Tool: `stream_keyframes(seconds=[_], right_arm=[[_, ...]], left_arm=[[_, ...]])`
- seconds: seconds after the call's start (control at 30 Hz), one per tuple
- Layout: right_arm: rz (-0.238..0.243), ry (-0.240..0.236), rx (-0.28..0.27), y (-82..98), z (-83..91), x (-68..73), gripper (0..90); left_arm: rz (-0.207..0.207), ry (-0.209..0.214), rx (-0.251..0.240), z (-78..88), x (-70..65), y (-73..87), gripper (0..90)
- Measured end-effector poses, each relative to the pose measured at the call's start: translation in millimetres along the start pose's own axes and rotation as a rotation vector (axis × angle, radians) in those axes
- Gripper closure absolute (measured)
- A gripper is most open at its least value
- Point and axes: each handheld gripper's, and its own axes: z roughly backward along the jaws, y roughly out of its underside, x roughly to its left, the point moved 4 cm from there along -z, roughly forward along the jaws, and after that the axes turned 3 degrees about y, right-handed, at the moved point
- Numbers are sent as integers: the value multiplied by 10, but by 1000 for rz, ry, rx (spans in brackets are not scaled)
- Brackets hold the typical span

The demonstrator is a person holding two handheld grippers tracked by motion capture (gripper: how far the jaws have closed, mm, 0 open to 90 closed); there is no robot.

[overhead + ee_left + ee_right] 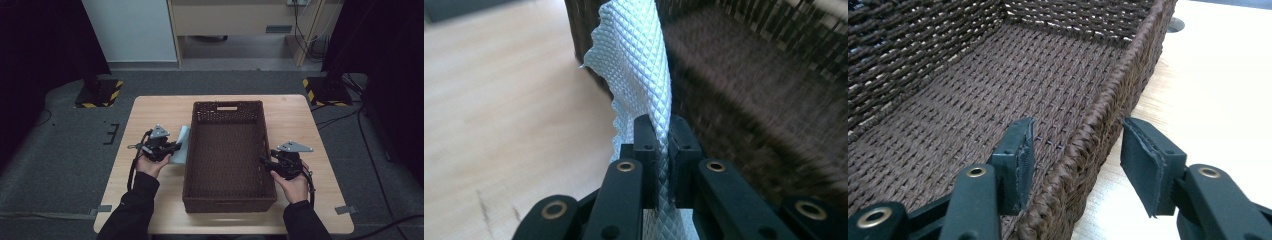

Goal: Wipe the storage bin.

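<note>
Dim room, grey carpet, one pale wooden bench (150,112) in the middle under the high camera. At the left, left tongs (172,149) clamped tight on one silvery quilted pouch (639,65), pinched at its lower end, jaws pressed flat against both faces in the left gripper view. Pouch standing up from the grip, long axis running away from the tongs toward the basket, its free end leaning by the basket's left wall, outside it still; touching the wall or not, hard to tell. In the centre, one dark brown woven basket (227,106), rectangular, long axis running away from the person, nothing seen inside. At the right, right tongs (1075,160) partway open and holding nothing, jaws straddling the basket's right rim (1108,115), one inside, one outside over the bench, pads not pressing on the weave.

Deciding relation for the coming move: basket interior just to the right of the pouch, over the near wall; left hand plainly the nearer one, a short lift and carry across the rim likely enough. Right hand apparently placed to steady the basket.

Count: one pouch, one basket, two tongs, one bench.
</note>
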Motion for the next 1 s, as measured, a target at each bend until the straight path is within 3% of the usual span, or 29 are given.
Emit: stream_keyframes(seconds=[0.07, 0.23, 0.37, 0.5, 0.63, 0.83, 1.0], right_arm=[[9, -5, -5, -14, 17, 2, 465], [24, 17, -3, -32, 55, 11, 460], [38, 39, 7, -38, 77, 6, 474], [35, 32, 19, -37, 77, 36, 504], [38, 28, 35, -35, 76, 53, 530], [23, 28, 83, -16, 3, 51, 612], [29, 100, 97, -40, 3, 94, 689]], left_arm=[[-7, -6, 53, -116, -6, 87, 843], [-10, -24, 111, -253, -20, 184, 843], [-5, -24, 78, -181, -22, 120, 843], [-1, -20, -5, 39, -45, -36, 843], [-13, -19, -45, 202, -87, -126, 843], [-7, -29, -1, 184, -133, -12, 843], [2, -27, 51, 153, -181, 201, 843]])
